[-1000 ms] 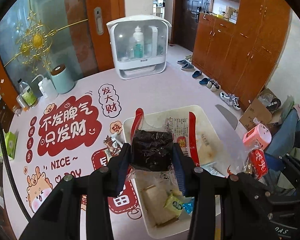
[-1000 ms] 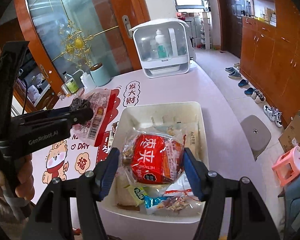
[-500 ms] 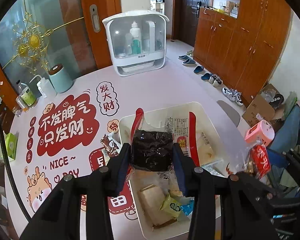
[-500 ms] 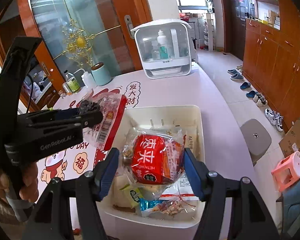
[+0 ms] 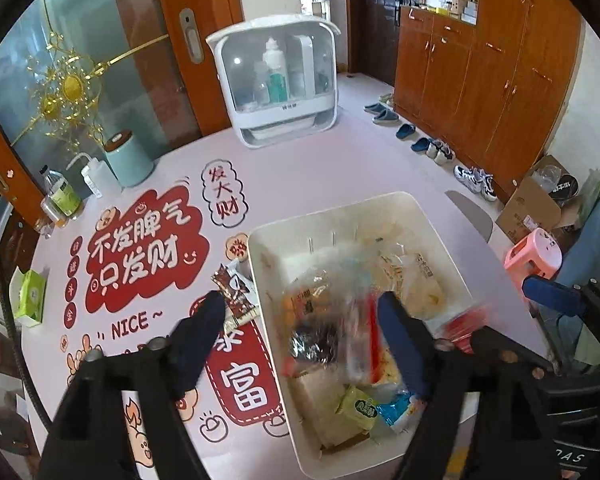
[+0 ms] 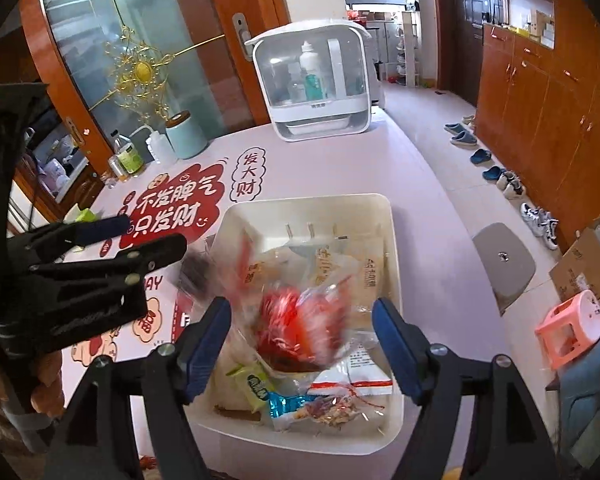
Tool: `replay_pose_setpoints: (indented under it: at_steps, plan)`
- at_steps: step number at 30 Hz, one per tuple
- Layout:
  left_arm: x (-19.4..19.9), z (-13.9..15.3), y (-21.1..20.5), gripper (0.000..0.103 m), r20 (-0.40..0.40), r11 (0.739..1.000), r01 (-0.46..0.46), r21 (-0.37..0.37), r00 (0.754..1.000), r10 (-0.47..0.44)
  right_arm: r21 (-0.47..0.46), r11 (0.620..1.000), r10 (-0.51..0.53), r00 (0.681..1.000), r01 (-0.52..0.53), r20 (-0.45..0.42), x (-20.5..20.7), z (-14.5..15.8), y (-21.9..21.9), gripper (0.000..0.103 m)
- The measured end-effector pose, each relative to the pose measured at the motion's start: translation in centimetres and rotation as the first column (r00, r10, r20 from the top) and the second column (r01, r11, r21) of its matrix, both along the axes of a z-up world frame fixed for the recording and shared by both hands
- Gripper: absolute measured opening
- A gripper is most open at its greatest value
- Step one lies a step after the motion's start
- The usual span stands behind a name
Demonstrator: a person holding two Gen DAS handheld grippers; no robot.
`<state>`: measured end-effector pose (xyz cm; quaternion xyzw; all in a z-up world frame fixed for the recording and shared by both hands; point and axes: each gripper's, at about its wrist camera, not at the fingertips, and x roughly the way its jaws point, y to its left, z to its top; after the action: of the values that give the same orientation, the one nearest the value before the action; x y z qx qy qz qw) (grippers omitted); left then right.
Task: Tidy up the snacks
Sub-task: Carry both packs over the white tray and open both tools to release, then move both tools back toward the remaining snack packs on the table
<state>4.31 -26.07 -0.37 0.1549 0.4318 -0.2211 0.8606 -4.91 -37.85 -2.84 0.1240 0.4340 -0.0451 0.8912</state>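
Left wrist view: left gripper (image 5: 302, 322) spread wide, jaws gripping nothing, poised above the near-left part of the cream bin (image 5: 332, 210). Between and just below the fingers, a motion-blurred dark snack packet with red trim (image 5: 320, 340), free of both pads, over the snacks heaped in the bin. Nearer than that, low in the bin, a green sachet (image 5: 360, 404) beside a blue wrapper (image 5: 396, 404). Just left of the left finger, outside the bin wall, a brown-and-white packet (image 5: 236, 296) flat on the pink printed table mat (image 5: 140, 252). Far ahead, a white storage case with bottles (image 5: 278, 84); ahead to the left, a teal canister (image 5: 126, 156).

Right wrist view: right gripper (image 6: 302, 336) likewise spread, holding nothing, over the near half of the same bin (image 6: 308, 202). Between the fingers, a blurred red-labelled clear bag (image 6: 296, 328), clear of both pads, above the pile. Just under the gripper, a green sachet (image 6: 256, 386), a blue wrapper (image 6: 286, 400) and a clear bag with red trim (image 6: 348, 384). Off to the left, the other gripper, fingers apart, with a blurred dark packet (image 6: 198, 270) just beyond its tips at the bin's left rim.
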Motion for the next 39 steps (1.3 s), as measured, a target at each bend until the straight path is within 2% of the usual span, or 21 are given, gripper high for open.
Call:
replay_pose_setpoints:
  at_steps: [9,16,22,33,39]
  plan:
    - [-0.2,0.4,1.6,0.079,0.005,1.0,-0.017,0.001,1.0,0.017,-0.003,1.0,-0.014,1.0,0.014,0.0,-0.7,-0.1,0.6,0.075]
    - [-0.3,0.5,4.7,0.079,-0.002,0.998,-0.058,-0.005,0.998,0.058,-0.005,1.0,-0.004,1.0,0.004,-0.003,-0.9,0.0,2.3,0.075]
    - [-0.3,0.9,8.9,0.079,0.012,0.994,-0.105,-0.002,0.994,0.105,-0.008,1.0,0.019,1.0,-0.019,0.0,-0.2,0.5,4.7,0.075]
    - [1.5,1.4,18.8,0.079,0.064,0.973,-0.223,0.053,0.973,0.22,0.002,0.996,0.092,0.996,-0.092,-0.018,2.6,0.3,11.6,0.075]
    - [3.6,1.2,22.1,0.08,0.088,0.974,-0.207,0.088,0.976,0.2,0.012,0.996,0.089,0.996,-0.089,-0.021,5.2,-0.2,14.8,0.075]
